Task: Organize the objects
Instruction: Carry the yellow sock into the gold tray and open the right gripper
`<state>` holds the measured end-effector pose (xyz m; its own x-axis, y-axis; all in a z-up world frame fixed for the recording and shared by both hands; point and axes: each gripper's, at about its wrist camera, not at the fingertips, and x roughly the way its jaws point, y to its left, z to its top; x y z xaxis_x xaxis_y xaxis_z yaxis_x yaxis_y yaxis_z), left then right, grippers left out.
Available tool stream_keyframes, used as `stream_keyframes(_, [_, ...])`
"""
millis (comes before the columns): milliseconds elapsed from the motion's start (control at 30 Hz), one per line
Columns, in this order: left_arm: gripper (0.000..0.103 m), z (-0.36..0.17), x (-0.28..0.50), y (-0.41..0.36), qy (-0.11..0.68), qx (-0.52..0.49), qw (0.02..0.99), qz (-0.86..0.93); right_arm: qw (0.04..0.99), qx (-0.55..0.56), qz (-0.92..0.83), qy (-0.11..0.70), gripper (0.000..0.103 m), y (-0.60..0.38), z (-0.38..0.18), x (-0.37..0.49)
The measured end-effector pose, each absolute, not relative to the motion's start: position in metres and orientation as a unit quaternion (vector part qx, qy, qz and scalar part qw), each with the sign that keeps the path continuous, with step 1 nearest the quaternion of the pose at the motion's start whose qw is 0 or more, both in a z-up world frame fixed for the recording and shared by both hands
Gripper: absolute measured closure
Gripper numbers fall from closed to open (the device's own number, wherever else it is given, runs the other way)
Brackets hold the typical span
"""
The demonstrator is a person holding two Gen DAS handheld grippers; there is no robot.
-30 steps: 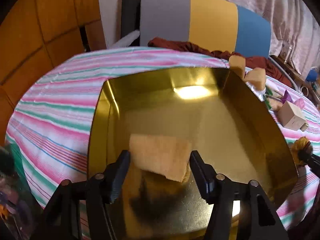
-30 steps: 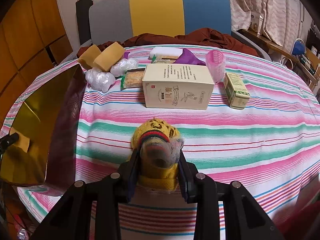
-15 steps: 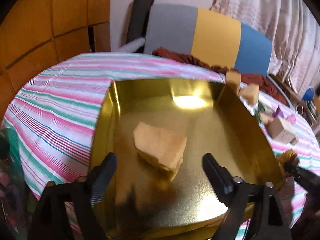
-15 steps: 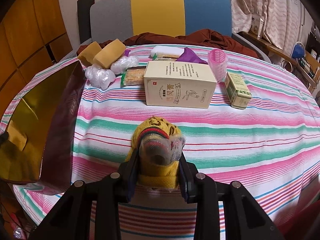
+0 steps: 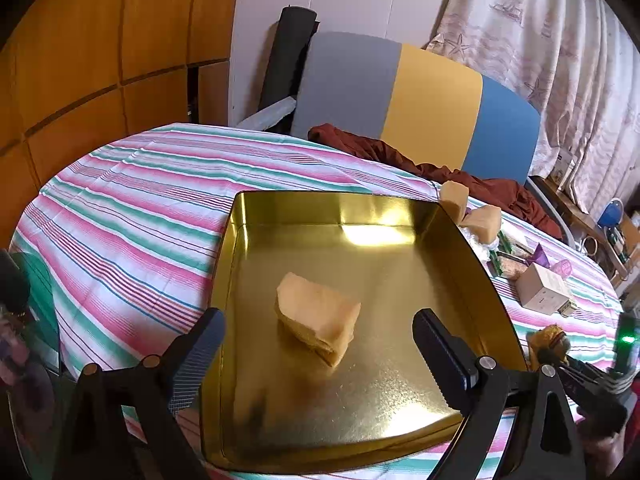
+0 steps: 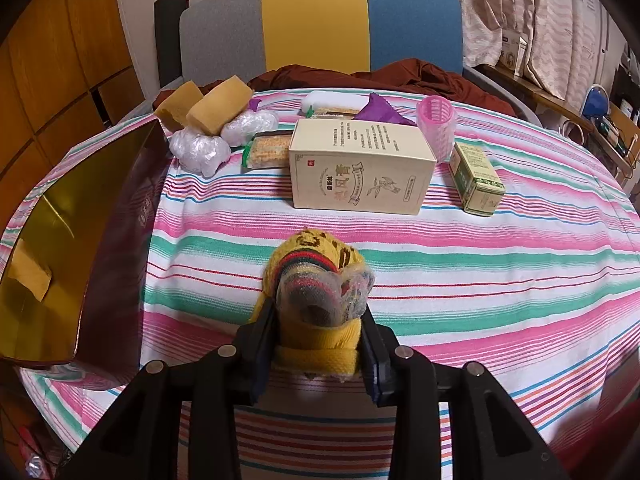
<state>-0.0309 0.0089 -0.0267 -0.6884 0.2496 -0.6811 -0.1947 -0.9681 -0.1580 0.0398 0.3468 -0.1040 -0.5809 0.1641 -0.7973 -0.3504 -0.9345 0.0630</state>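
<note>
One sponge (image 5: 318, 318) is sitting in the gold tin (image 5: 452, 236), my left gripper (image 5: 316, 350) just opening wide off it, right gripper (image 6: 318, 344) pinching the yellow sock bundle (image 6: 316, 280), lots still waiting on the bench (image 6: 520, 264).

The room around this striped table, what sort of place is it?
Probably a lived-in room at home: a striped tablecloth, a padded chair draped with dark red cloth, patterned curtains and wooden wall panels.

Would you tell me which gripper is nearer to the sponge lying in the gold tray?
Left. The left gripper, jaws just opened, sits right over the sponge in the gold tray; the right gripper holds a yellow sock bundle beside the tray.
</note>
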Motion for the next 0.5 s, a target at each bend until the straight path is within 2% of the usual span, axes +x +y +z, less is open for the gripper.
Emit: stream_keyframes(500, [0.008,-0.025,-0.015,0.01,-0.034,-0.378,0.141,0.914,0.152,-0.425,0.884,0.118,0.066,0.346,-0.098,0.04])
